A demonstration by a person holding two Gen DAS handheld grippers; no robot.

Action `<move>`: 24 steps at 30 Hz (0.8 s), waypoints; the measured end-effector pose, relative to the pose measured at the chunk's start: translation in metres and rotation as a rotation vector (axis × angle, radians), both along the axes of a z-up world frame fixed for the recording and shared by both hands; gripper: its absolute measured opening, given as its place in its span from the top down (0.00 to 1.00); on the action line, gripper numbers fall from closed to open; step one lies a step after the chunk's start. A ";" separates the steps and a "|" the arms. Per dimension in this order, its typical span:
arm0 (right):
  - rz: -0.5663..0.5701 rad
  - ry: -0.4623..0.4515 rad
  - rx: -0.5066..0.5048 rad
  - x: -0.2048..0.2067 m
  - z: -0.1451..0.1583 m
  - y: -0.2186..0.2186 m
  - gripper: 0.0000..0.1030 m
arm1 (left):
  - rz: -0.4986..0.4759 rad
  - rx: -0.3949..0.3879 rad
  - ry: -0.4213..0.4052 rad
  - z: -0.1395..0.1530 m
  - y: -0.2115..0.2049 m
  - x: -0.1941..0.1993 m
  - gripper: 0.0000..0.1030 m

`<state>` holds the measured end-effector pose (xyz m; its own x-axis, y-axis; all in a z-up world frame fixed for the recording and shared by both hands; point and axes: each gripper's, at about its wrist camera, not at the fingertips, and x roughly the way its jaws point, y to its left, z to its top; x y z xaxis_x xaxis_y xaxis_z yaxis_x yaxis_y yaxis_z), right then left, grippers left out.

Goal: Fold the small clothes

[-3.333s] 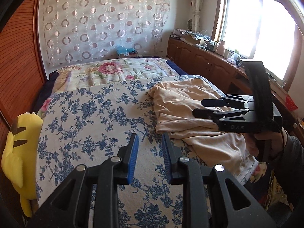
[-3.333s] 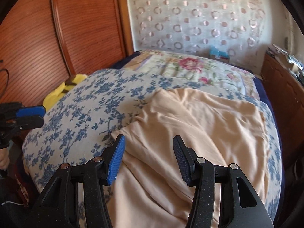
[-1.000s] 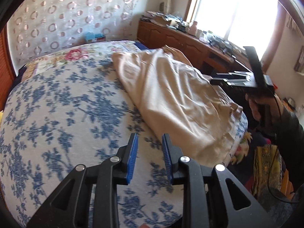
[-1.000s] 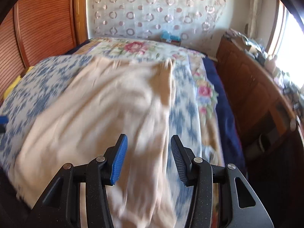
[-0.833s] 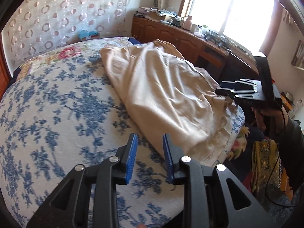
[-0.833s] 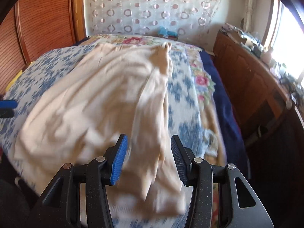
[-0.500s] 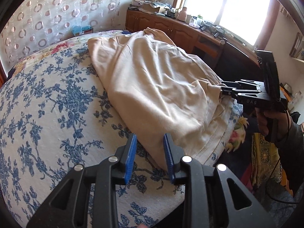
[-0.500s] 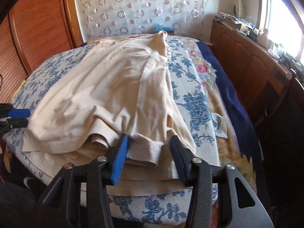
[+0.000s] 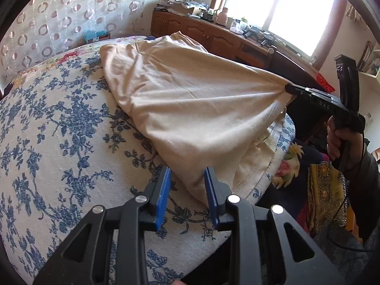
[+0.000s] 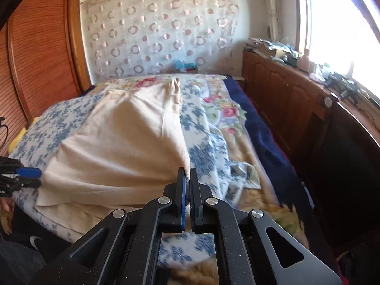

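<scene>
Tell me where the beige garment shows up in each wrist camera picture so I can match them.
Left wrist: beige garment fills the centre, stretched right to the right gripper.
Right wrist: beige garment lies left of centre, its corner pinched low in the middle.
Shared landmark: circle-patterned curtain behind the bed.

The right gripper (image 10: 187, 178), open over the cloth (image 9: 190, 99) moments ago, has just been closing and now pinches the cloth's near corner between its pads. That corner is lifted off the bed (image 9: 59, 130) and the cloth is drawn taut toward the gripper, where before it lay slack and rumpled. The left gripper (image 9: 187, 185) has come from the bare floral cover to the cloth's other near corner, which now lies between its parted pads.
</scene>
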<state>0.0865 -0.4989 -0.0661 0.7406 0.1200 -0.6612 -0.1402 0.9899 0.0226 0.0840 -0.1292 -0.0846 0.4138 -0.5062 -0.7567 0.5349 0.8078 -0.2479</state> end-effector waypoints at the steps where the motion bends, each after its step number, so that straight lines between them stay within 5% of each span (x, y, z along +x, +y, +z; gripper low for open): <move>1: 0.004 0.021 0.007 0.001 -0.004 -0.001 1.00 | -0.001 0.000 0.008 -0.002 -0.001 0.001 0.74; 11: 0.009 0.041 0.003 0.000 -0.019 0.004 1.00 | -0.017 -0.030 0.054 -0.015 -0.005 -0.003 0.74; 15: 0.009 0.036 0.000 0.000 -0.020 0.003 1.00 | -0.056 -0.066 0.037 -0.012 -0.005 -0.010 0.99; 24: 0.018 0.070 -0.034 -0.008 -0.011 -0.012 1.00 | -0.093 -0.100 0.021 0.005 0.001 -0.031 1.00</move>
